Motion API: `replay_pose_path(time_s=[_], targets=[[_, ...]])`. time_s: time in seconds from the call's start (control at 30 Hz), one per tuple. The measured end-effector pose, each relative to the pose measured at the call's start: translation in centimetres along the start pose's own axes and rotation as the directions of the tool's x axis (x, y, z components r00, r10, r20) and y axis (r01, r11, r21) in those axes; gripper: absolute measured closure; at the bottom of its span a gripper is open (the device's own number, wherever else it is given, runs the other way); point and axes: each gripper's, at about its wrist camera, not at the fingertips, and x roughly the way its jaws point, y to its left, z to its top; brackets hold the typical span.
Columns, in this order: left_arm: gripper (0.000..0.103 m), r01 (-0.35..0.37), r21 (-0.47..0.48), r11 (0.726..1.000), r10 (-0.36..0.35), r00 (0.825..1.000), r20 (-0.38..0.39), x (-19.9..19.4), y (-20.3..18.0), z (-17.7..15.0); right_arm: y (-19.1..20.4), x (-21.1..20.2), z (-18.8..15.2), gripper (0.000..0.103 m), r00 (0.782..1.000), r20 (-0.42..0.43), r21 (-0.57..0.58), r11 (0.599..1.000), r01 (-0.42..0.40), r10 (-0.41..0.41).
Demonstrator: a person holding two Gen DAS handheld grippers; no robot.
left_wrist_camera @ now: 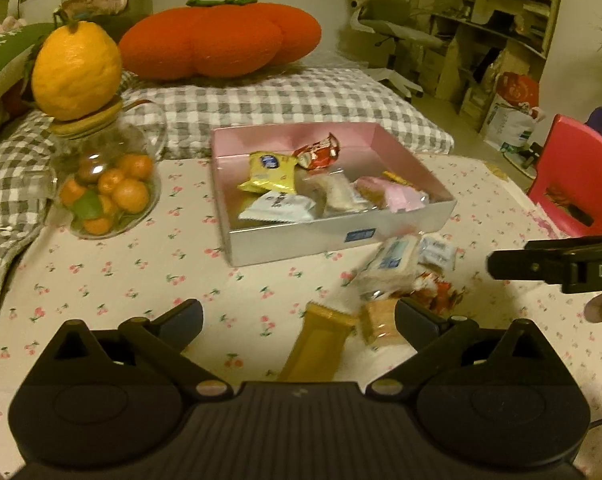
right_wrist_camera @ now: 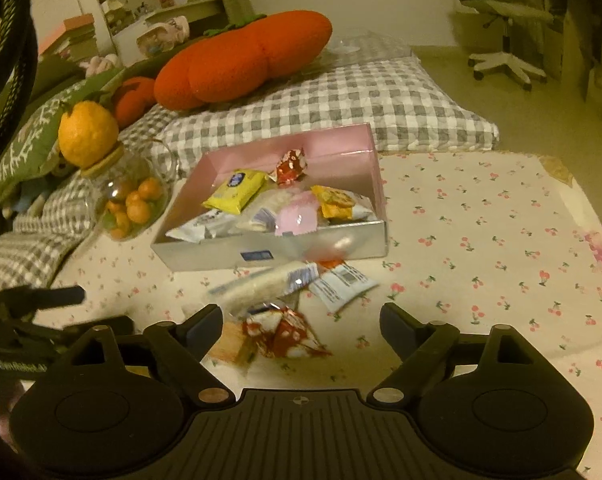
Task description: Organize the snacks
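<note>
Both my claws, left (left_wrist_camera: 299, 320) and right (right_wrist_camera: 301, 326), are spread, holding nothing. Snack packets (left_wrist_camera: 393, 268) look light, crinkly, slippery; I'd pinch across the middle.

Matte black tongs (left_wrist_camera: 299, 318), ribbed base, round hubs, brass-coloured pivot screws.

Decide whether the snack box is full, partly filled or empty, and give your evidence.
Partly filled. The box holds several packets, such as a yellow packet, but bare pink wall shows above them, and more snacks lie outside on the table.
</note>
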Motion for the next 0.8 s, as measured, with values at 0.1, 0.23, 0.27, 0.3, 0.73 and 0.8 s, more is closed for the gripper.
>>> replay_pose_path(time_s=[0.1, 0.23, 0.27, 0.3, 0.73, 0.8], targets=[[0.001, -0.015, 0.022, 1.000, 0.015, 1.000, 0.003, -0.3, 0.4, -0.7, -0.3, -0.2, -0.7, 0.015, 1.000, 0.004, -0.016, 1.000, 0.014, -0.014], [0.001, -0.021, 0.045, 0.999, 0.021, 1.000, 0.015, -0.6, 0.8, -1.7, -0.8, -0.4, -1.5, 0.015, 1.000, 0.009, -0.030, 0.999, 0.026, -0.026], [0.001, -0.020, 0.050, 0.999, 0.019, 1.000, 0.017, -0.6, 0.9, -1.9, -0.8, -0.4, -1.7, 0.015, 1.000, 0.011, -0.037, 0.999, 0.026, -0.026], [0.001, -0.019, 0.054, 0.998, 0.018, 1.000, 0.018, -0.6, 1.0, -2.1, -0.8, -0.3, -1.9, 0.015, 1.000, 0.012, -0.045, 0.999, 0.027, -0.026], [0.001, 0.010, 0.128, 0.992, -0.006, 0.999, -0.036, 1.8, 0.6, -4.9, -0.1, 2.4, -4.9, 0.015, 0.999, -0.034, -0.186, 0.982, 0.032, -0.039], [0.003, 0.003, 0.154, 0.988, 0.005, 0.999, -0.051, 2.3, 0.3, -5.3, 0.0, 3.2, -5.2, 0.015, 0.998, -0.048, -0.199, 0.979, 0.038, -0.048]])
